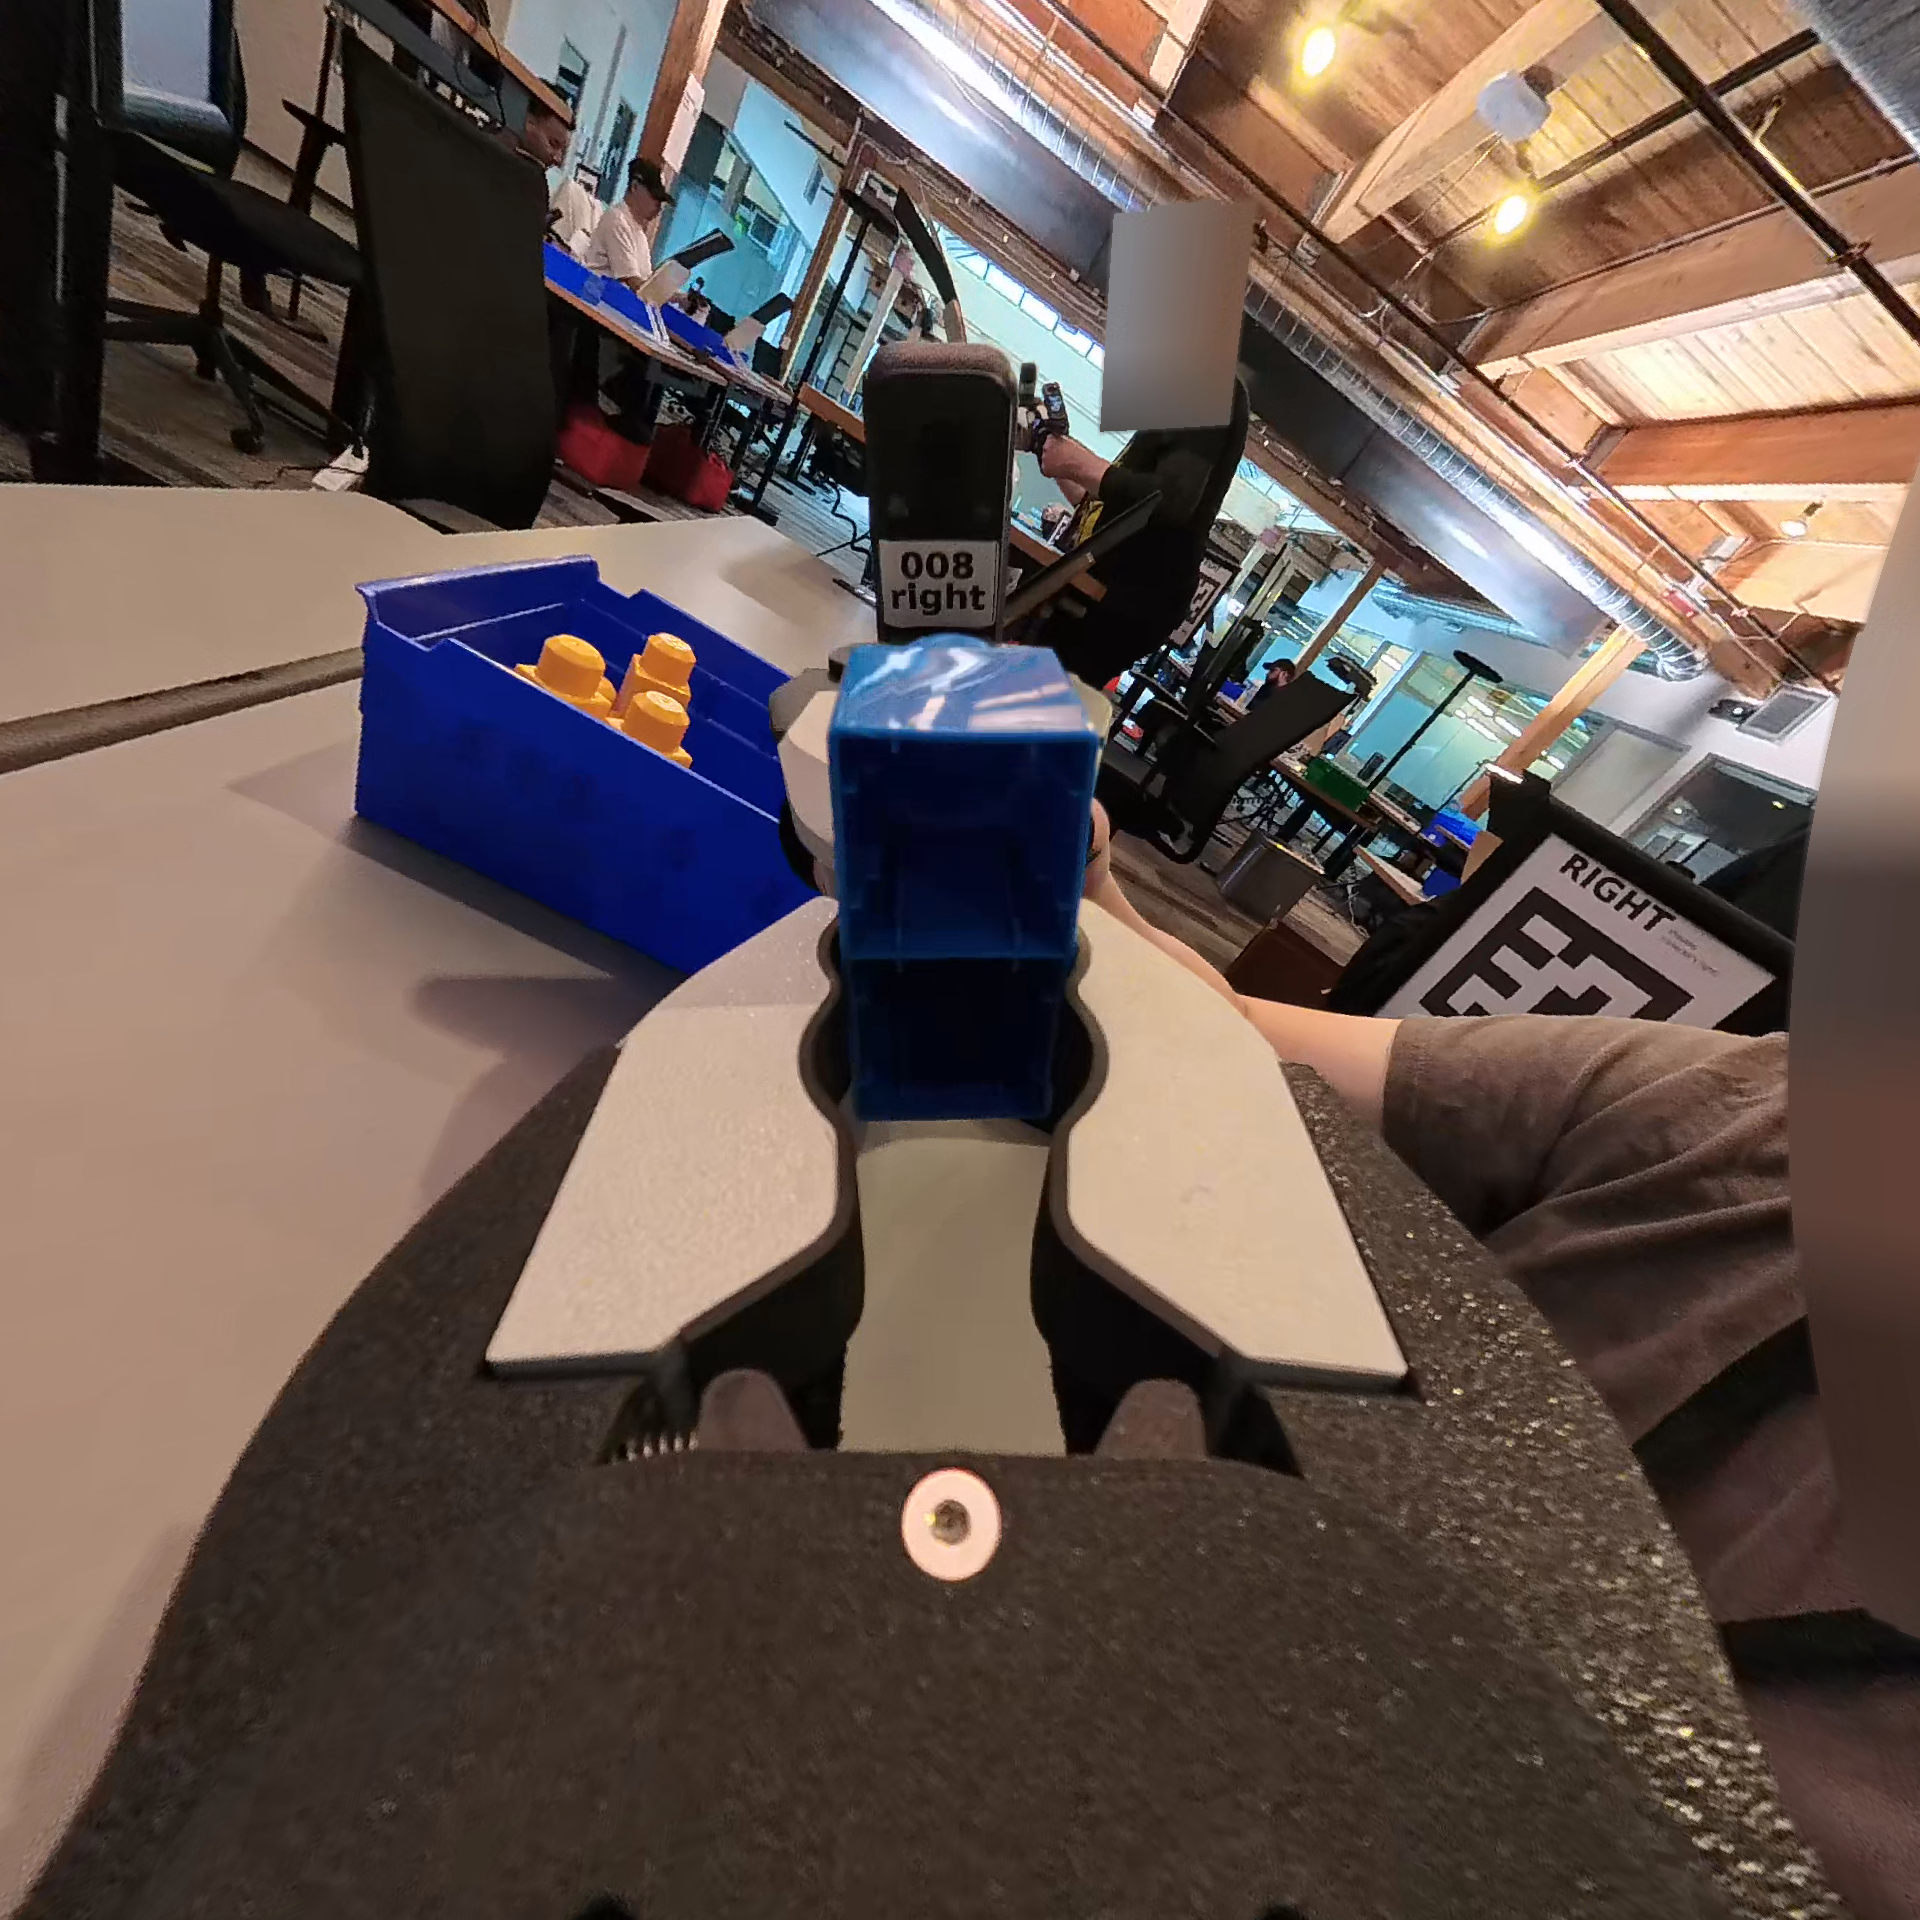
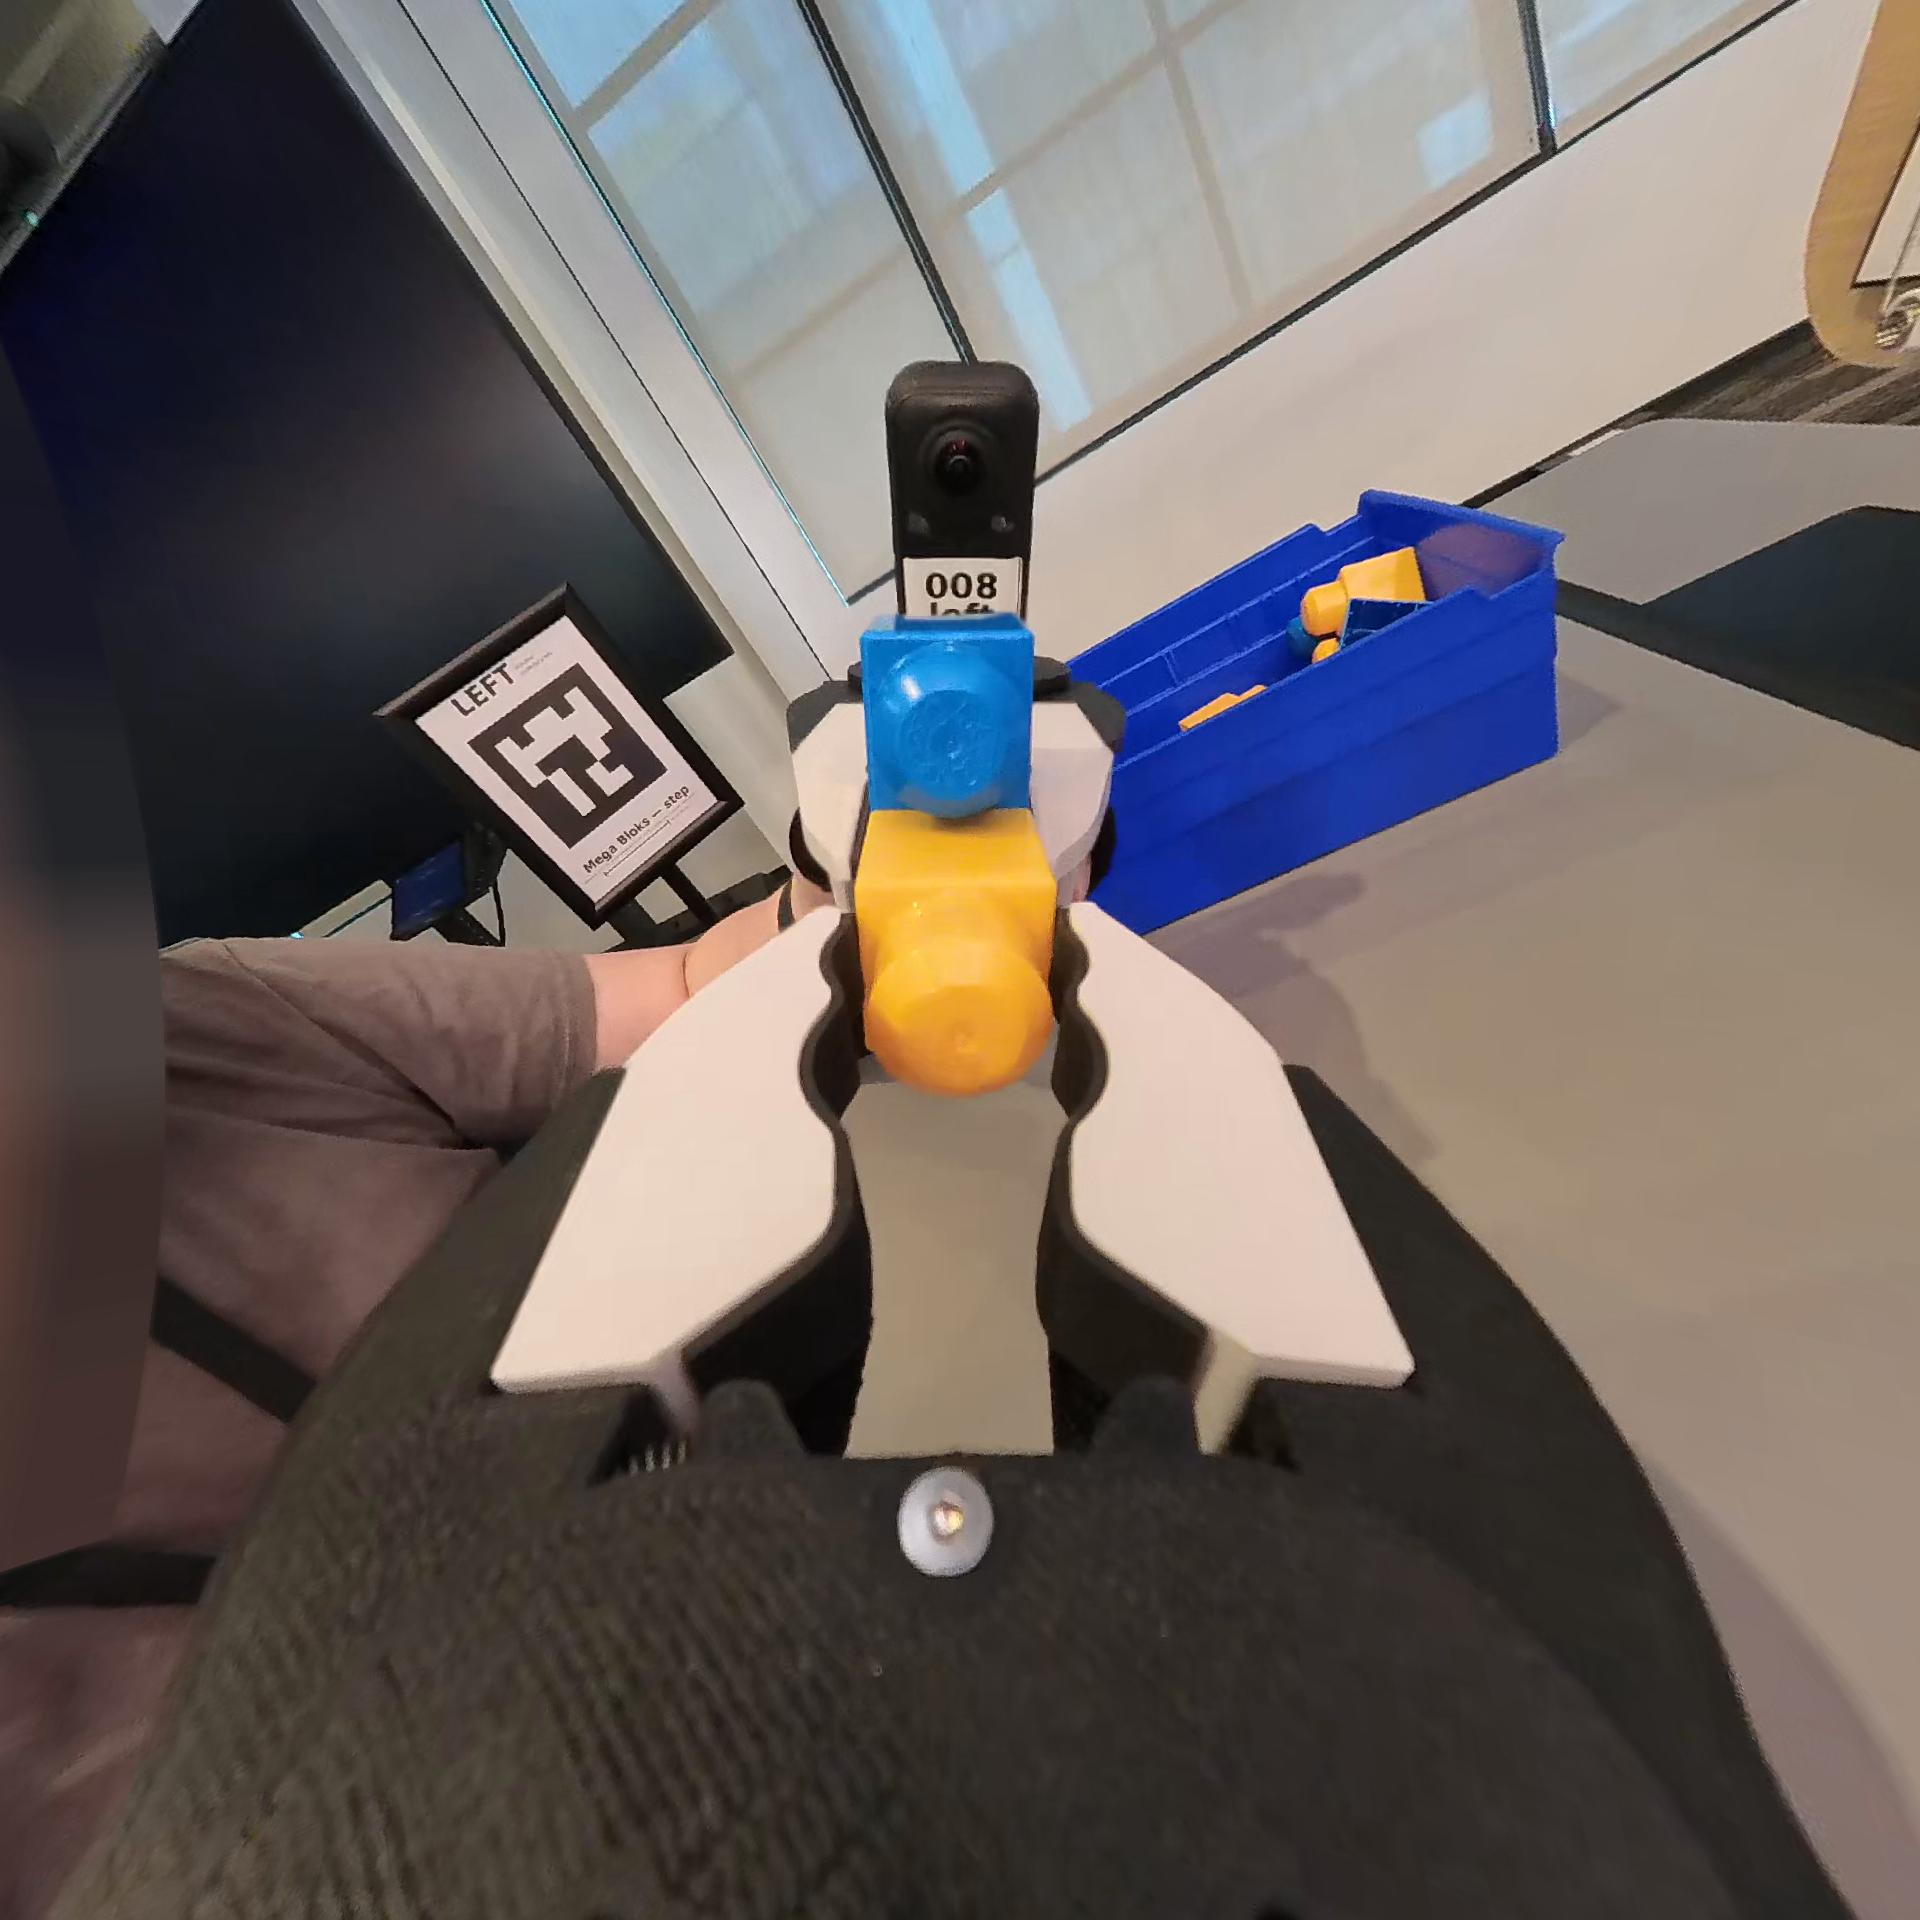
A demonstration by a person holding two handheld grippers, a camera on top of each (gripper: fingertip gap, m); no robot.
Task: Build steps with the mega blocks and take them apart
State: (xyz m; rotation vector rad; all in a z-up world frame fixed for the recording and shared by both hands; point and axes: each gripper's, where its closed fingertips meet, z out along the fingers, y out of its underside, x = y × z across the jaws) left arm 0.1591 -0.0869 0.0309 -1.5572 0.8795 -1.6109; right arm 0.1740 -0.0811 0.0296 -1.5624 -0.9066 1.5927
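Bright, even indoor light, ceiling lamps [image 1: 1317,49] glaring yellow in the left wrist view, daylight through big windows [image 2: 831,187] in the right wrist view, soft shadows on the grey surface [image 1: 208,1039], strong fisheye bending at the edges, dark blurred smears along the outer sides.

In the left wrist view, the hollow blue plastic block [image 1: 961,883] at frame centre covers most of the facing right tongs [image 1: 940,748], so their grip cannot be made out. The blue plastic bin [image 1: 540,800] hides the lower parts of the yellow studded blocks [image 1: 623,686] inside. In the right wrist view, the yellow blocks in the blue bin [image 2: 1351,717], upper right, are too small to count.
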